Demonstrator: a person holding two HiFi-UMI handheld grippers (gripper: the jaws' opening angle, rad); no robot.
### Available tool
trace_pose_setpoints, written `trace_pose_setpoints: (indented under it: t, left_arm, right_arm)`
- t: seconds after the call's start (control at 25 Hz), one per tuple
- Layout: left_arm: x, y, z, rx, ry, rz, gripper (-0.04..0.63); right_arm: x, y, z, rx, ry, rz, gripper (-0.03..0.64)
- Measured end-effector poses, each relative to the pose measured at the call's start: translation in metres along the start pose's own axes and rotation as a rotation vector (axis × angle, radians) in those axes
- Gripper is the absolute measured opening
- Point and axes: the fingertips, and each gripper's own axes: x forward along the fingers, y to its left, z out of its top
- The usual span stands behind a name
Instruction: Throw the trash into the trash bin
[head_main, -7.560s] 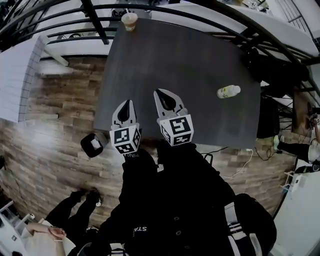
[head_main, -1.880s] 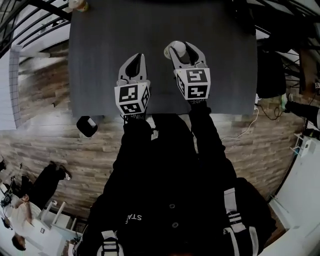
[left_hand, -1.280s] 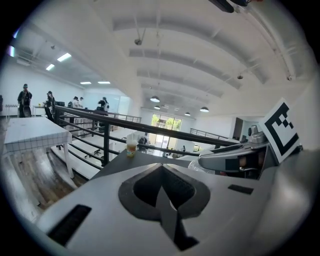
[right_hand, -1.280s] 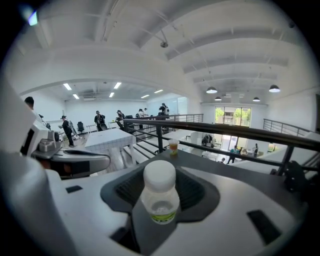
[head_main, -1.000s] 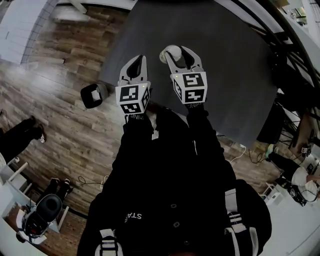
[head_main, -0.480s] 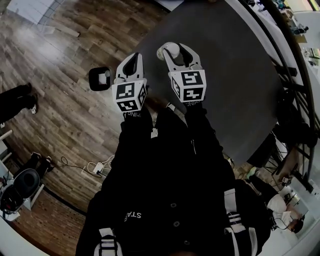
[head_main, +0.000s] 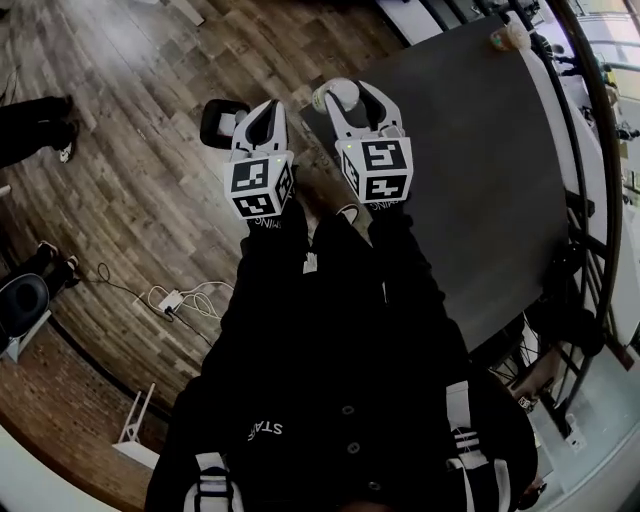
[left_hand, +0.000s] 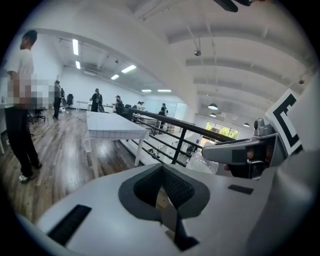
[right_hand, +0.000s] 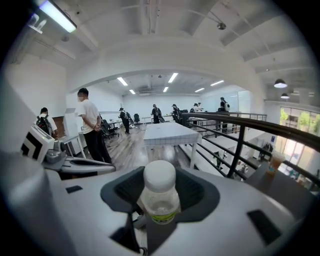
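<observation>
The plastic bottle (right_hand: 159, 192) sits in my right claw (head_main: 350, 105), which is clenched around its clear body. In the right gripper view its white cap points away from the camera and a yellow-green label band shows at the lower part of the body. In the head view the cap sticks out past the claw's tips in the upper centre of the frame, held in the air above the left corner of the dark desk (head_main: 470, 180).

My left claw (head_main: 266, 115) is just left of the right one and at about the same height in the frame. It is clenched on nothing. In the left gripper view its dark pads meet with no gap, and my right claw shows at the right edge of that view.

The black trash bin (head_main: 212, 112) stands on the wooden floor (head_main: 130, 170) in the upper left of the head view, just beside the tip of my left claw, with something pale inside it.

A cup (head_main: 508, 36) stands at the desk's far corner, in the upper right of the frame. A white cable (head_main: 185, 298) lies coiled on the floor at the left.

Both gripper views look out over a black railing (right_hand: 240, 135) and a white table (right_hand: 170, 134), and people stand further back.
</observation>
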Motion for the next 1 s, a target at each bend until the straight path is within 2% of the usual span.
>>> trace_pose_setpoints:
  t: [0.48,0.72,1.0]
  left_arm:
    - [-0.042,0.143,-0.05,-0.133,0.025,0.206,0.0]
    - [-0.057,0.188,-0.096,-0.211,0.058,0.281,0.0]
    - [-0.053,0.238,-0.15,-0.262,0.091,0.335,0.0]
  right_arm:
    - [0.096,0.125,-0.012,-0.09,0.029,0.209,0.201]
    - [0.135,0.172,-0.049,-0.107,0.063,0.3,0.201]
    - [0.189,0.212,-0.1,-0.132,0.106,0.37,0.201]
